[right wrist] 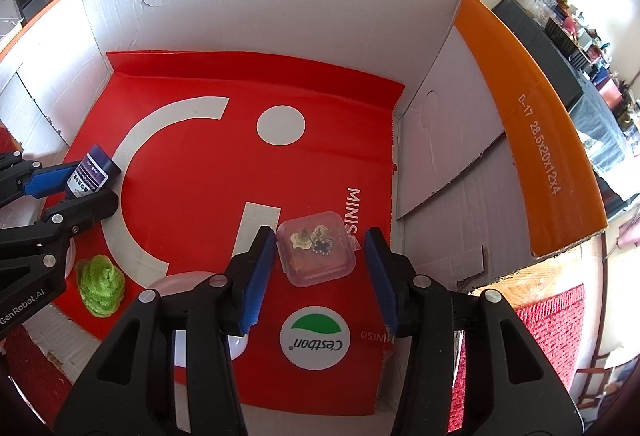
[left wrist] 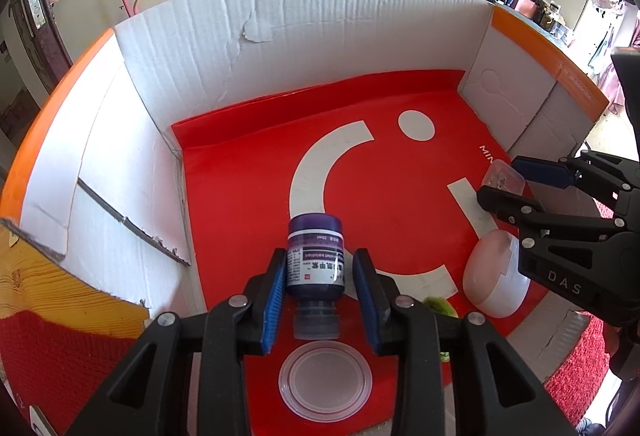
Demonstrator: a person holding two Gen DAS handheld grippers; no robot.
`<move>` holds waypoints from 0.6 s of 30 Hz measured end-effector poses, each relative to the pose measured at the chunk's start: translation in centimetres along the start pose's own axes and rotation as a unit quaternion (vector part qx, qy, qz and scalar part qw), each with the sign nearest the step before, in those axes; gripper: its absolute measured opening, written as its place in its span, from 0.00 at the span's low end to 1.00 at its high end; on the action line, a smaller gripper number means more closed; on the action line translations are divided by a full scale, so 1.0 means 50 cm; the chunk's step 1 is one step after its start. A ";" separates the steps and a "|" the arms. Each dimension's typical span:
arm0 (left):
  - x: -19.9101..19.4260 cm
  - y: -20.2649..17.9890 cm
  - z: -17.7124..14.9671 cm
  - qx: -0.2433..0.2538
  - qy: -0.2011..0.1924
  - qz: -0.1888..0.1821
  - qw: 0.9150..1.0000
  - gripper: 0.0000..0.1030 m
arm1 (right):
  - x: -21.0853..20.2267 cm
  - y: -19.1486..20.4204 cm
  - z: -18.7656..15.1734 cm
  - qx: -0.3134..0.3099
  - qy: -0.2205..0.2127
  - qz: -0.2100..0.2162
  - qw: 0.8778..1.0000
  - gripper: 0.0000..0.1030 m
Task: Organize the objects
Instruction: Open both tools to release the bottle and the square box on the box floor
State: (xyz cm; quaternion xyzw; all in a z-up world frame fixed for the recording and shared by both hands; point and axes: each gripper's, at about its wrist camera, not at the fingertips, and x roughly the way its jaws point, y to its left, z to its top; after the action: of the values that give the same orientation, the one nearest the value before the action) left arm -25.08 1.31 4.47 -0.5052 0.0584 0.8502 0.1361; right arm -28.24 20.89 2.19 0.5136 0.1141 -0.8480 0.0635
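A dark purple bottle [left wrist: 316, 268] with a white label lies on the red liner of a cardboard box, cap toward me, between the fingers of my left gripper [left wrist: 320, 284]. The jaws stand slightly apart from it, open. It also shows in the right wrist view [right wrist: 92, 171]. A small clear plastic case [right wrist: 318, 248] holding earrings sits on the liner between the open fingers of my right gripper [right wrist: 320, 268], not touched. The right gripper [left wrist: 516, 183] and the case [left wrist: 502, 179] show at the right of the left wrist view.
The box has white walls [left wrist: 304, 47] and orange flaps [right wrist: 532, 139]. Inside lie a pink-white oval case [left wrist: 496, 276], a green fuzzy item [right wrist: 100, 284], a clear round lid [left wrist: 325, 384] and a round Cestbon sticker [right wrist: 315, 340]. Red knit cloth [right wrist: 552, 328] surrounds the box.
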 end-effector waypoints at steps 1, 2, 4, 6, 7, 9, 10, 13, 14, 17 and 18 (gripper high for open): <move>0.001 0.000 0.000 0.000 0.000 0.000 1.000 0.34 | -0.001 0.000 0.000 0.000 0.000 0.000 1.000 0.44; 0.001 -0.002 0.001 0.000 0.000 0.000 1.000 0.34 | -0.001 0.000 -0.001 0.003 0.002 -0.003 1.000 0.44; 0.000 -0.002 0.001 0.000 -0.002 0.003 1.000 0.35 | -0.002 0.000 -0.001 0.003 0.002 -0.002 1.000 0.44; -0.003 -0.004 0.001 0.002 -0.004 0.004 1.000 0.37 | -0.004 0.000 -0.003 0.004 0.001 -0.002 1.000 0.44; -0.004 -0.005 0.001 0.002 -0.005 0.004 1.000 0.38 | -0.004 -0.001 -0.002 0.004 0.001 -0.001 1.000 0.44; -0.009 -0.006 0.002 0.002 -0.007 0.006 1.000 0.40 | -0.003 -0.001 -0.001 0.012 0.002 -0.006 1.000 0.44; -0.013 -0.007 0.002 0.003 -0.011 0.009 1.000 0.43 | -0.004 -0.002 -0.001 0.013 0.001 -0.007 1.000 0.44; -0.017 -0.010 0.003 0.003 -0.017 0.013 1.000 0.45 | -0.006 -0.008 0.004 0.020 -0.002 -0.004 1.000 0.44; -0.017 -0.010 0.003 0.002 -0.017 0.013 1.000 0.45 | -0.007 -0.010 0.005 0.022 -0.003 -0.001 1.000 0.44; -0.017 -0.007 0.004 -0.002 -0.016 0.009 1.000 0.45 | -0.012 -0.010 0.004 0.025 -0.006 -0.001 1.000 0.44; -0.017 -0.007 0.004 -0.003 -0.017 0.009 1.000 0.45 | -0.013 -0.011 0.005 0.026 -0.007 -0.001 1.000 0.44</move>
State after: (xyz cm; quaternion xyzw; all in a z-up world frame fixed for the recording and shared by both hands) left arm -24.76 1.55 5.31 -0.4907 0.0585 0.8599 0.1279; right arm -28.29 21.34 2.94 0.5093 0.0923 -0.8542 0.0496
